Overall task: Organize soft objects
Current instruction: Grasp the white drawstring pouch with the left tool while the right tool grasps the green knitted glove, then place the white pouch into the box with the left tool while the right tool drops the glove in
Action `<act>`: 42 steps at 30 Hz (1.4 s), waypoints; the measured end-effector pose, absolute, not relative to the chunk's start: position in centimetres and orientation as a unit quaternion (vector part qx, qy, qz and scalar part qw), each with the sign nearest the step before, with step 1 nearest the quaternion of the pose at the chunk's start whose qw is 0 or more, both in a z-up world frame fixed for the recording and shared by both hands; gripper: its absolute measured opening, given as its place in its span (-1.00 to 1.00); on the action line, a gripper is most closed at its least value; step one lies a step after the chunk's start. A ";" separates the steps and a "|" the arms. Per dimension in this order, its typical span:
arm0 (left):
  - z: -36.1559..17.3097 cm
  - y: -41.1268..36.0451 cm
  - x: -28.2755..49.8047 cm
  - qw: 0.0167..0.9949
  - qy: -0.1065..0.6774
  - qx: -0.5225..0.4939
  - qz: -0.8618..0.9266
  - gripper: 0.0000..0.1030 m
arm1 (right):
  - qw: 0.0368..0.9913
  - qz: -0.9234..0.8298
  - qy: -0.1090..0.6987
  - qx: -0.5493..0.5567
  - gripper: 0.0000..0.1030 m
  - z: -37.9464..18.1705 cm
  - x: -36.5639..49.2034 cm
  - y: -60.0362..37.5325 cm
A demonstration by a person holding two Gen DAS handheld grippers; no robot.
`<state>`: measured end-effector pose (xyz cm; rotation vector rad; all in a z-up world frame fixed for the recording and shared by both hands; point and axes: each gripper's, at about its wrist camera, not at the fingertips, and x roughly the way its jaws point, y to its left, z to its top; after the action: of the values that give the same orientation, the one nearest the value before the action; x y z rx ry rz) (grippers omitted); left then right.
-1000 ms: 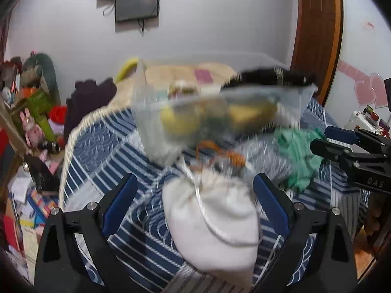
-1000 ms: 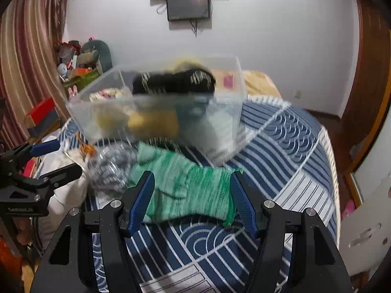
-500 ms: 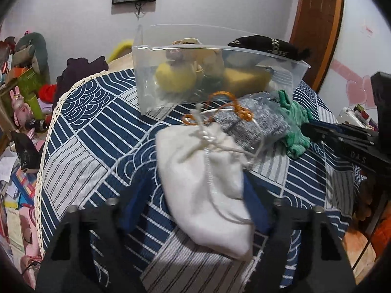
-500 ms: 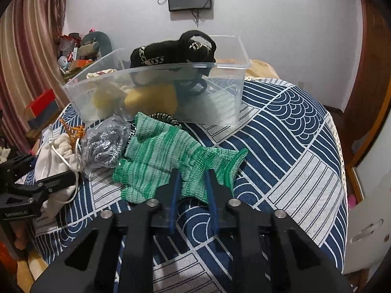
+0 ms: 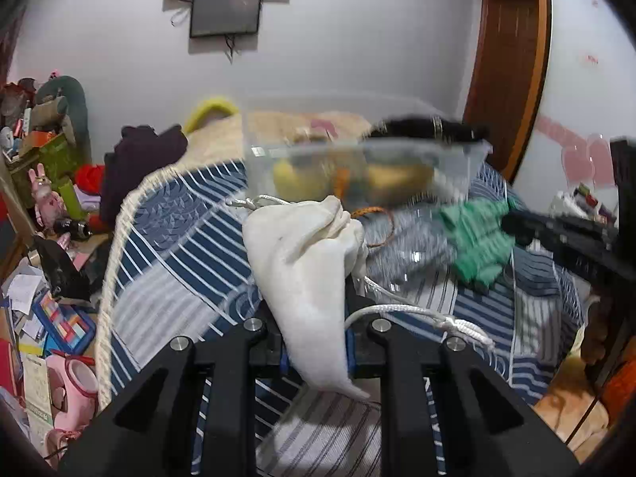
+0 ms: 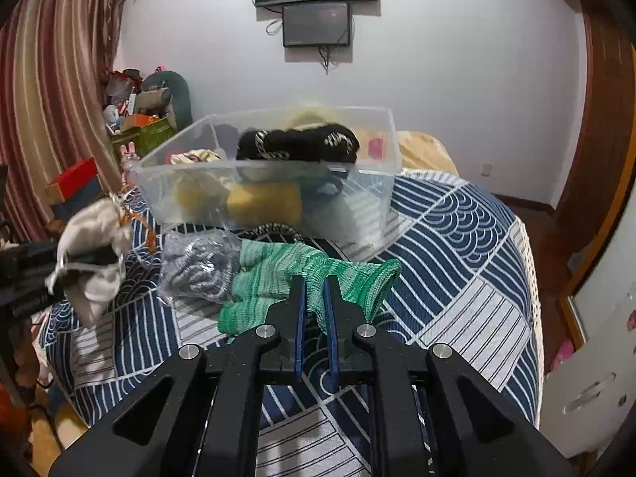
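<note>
My left gripper (image 5: 314, 314) is shut on a white drawstring pouch (image 5: 310, 274) and holds it above the bed; it also shows in the right wrist view (image 6: 93, 246). My right gripper (image 6: 315, 284) is shut on a green knitted glove (image 6: 302, 282) lying on the bed, also seen in the left wrist view (image 5: 477, 234). A clear plastic bin (image 6: 357, 194) behind them holds yellow soft items and a black knitted piece (image 6: 298, 143). A grey knit item in a clear bag (image 6: 198, 266) lies left of the glove.
The bed has a blue and white patterned cover (image 6: 457, 246). Clutter, boxes and toys fill the floor and corner to the left (image 5: 47, 238). A wooden door (image 5: 508, 59) stands at the right. A screen (image 6: 316, 28) hangs on the wall.
Both grippers have closed: the left on the white pouch, which is now lifted off the bed, the right on the green glove's cuff end.
</note>
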<state>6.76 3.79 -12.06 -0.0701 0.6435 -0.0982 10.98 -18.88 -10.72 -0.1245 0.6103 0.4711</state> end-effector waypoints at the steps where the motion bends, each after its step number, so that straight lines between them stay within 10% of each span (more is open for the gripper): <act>1: -11.6 4.0 6.8 0.949 0.309 -0.036 -0.046 -0.62 | 0.926 0.230 0.293 -0.061 -0.84 -10.6 10.8 -18.8; 22: -5.0 4.7 9.9 0.973 0.222 -0.040 -0.042 -0.62 | 0.926 0.215 0.305 -0.053 -0.84 -10.2 11.7 -19.5; 28: -4.6 4.3 11.9 0.974 0.223 -0.029 -0.034 -0.62 | 0.909 0.201 0.356 -0.076 -0.13 -13.6 12.3 -19.4; 42: -5.8 4.3 17.9 0.963 0.262 -0.042 -0.054 -0.62 | 0.915 0.212 0.336 -0.068 -0.78 -13.3 11.8 -19.5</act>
<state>17.86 4.32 -5.82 -0.0848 0.5303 -0.1094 11.81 -19.47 -13.31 -0.1393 0.6911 0.4361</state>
